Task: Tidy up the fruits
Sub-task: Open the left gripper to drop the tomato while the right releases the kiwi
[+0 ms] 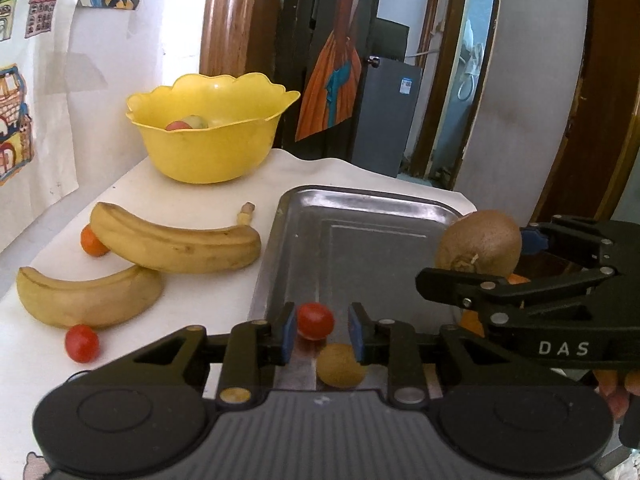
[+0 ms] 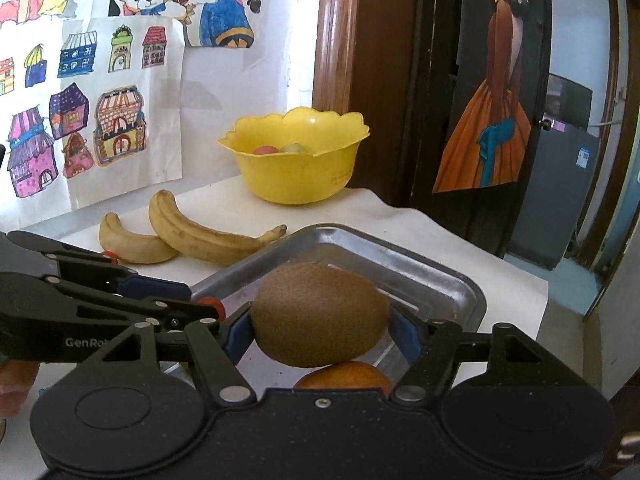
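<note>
The right gripper is clamped on a brown kiwi, its blue pads pressed against the fruit's two ends, and holds it above the metal tray near the tray's front edge. An orange lies directly beneath the kiwi, partly hidden by the gripper body.

In the left wrist view, the left gripper hangs low over the tray's front edge with its fingers apart. A cherry tomato sits between the blue pads, close to the left one; whether it touches that pad cannot be told. A small yellow-green fruit rests on the tray just in front of the tomato, below the right pad. The kiwi shows here at the tray's right edge, gripped by the right gripper.

Two bananas lie on the white table to the left of the tray. The long banana has its stem end near the tray's left rim; the short banana lies nearer the table's front edge, its tip touching the long one. A second tomato sits just in front of the short banana, and a small orange fruit peeks out behind the long one.

A yellow scalloped bowl stands at the table's back edge, holding a red fruit and a greenish one. Children's drawings cover the wall behind.
</note>
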Demonstrator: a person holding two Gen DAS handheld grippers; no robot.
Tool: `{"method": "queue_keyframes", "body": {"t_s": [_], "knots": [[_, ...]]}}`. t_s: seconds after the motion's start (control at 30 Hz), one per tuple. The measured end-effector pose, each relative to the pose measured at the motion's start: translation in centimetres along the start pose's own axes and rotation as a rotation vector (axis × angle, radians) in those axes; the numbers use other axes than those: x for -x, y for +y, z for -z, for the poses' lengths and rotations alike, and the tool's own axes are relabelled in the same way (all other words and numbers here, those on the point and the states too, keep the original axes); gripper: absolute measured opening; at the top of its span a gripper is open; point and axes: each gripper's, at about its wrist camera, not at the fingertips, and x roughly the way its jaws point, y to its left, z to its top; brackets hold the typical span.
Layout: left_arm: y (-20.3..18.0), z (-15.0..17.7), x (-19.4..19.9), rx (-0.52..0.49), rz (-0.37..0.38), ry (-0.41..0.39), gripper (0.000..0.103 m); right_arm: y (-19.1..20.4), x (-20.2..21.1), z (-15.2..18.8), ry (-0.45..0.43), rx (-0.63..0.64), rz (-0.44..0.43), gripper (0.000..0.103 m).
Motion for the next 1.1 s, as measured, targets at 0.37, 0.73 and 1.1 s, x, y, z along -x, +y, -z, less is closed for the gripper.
{"method": "queue_keyframes", "body": {"t_s": [0.37,0.73,1.1], "knots": [[0.8,-0.2,4.5,0.053,-0.017,-0.092,0.087,0.8,4.8,-0.8,-0.073,-0.024,0.041,0.094],[2.6,0.8,12.2,0.093,-0.079,-0.231,0.102,5.5,12.3,0.3,-0.171,-0.06,0.095,0.102],[4.0,4.8,19.2,0.062,-0.134,-0.26,0.102,11.5,17.7,3.9,-0.172,-0.114,0.183,0.102]]}}
